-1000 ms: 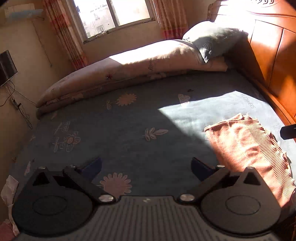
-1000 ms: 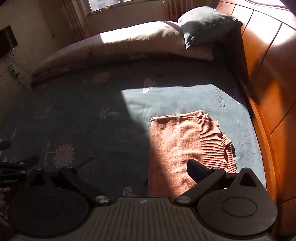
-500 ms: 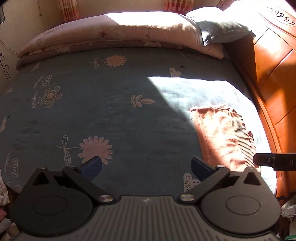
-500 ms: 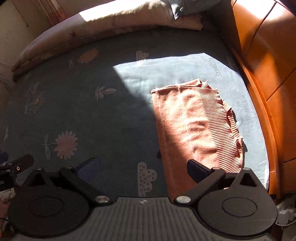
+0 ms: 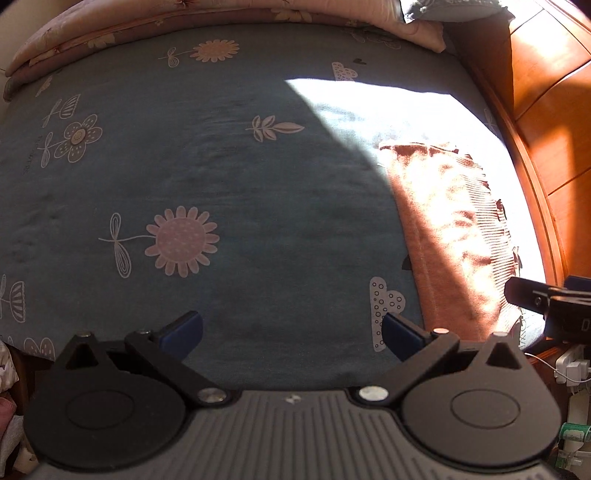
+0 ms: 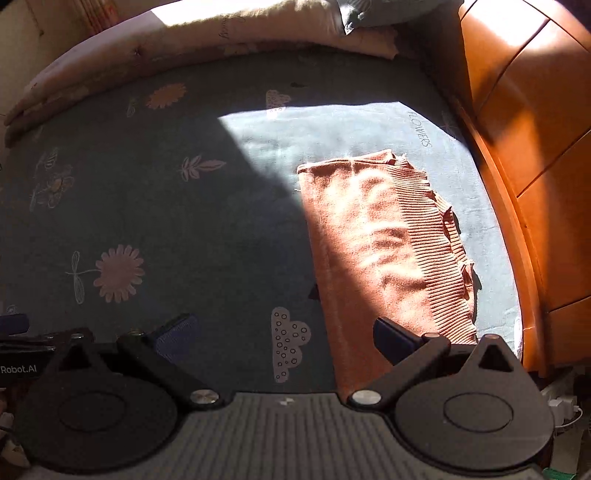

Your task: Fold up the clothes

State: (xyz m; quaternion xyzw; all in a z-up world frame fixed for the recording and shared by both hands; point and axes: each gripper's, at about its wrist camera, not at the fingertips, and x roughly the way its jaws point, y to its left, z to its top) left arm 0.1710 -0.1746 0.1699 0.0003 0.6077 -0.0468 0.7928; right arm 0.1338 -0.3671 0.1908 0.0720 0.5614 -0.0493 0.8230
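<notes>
Both grippers have drawn back toward the foot edge of the bed (image 5: pixel 258 192) and tipped downward. In the left wrist view the window and wall have dropped out of sight above the rolled quilt (image 5: pixel 147 33), and the bed's near edge now shows just beyond the left gripper (image 5: pixel 291 332). The right gripper (image 6: pixel 280 336) has pulled back along the folded rust sweater (image 6: pixel 384 243), whose near end now shows just beside its right finger; floor clutter appears past the bed's corner.
</notes>
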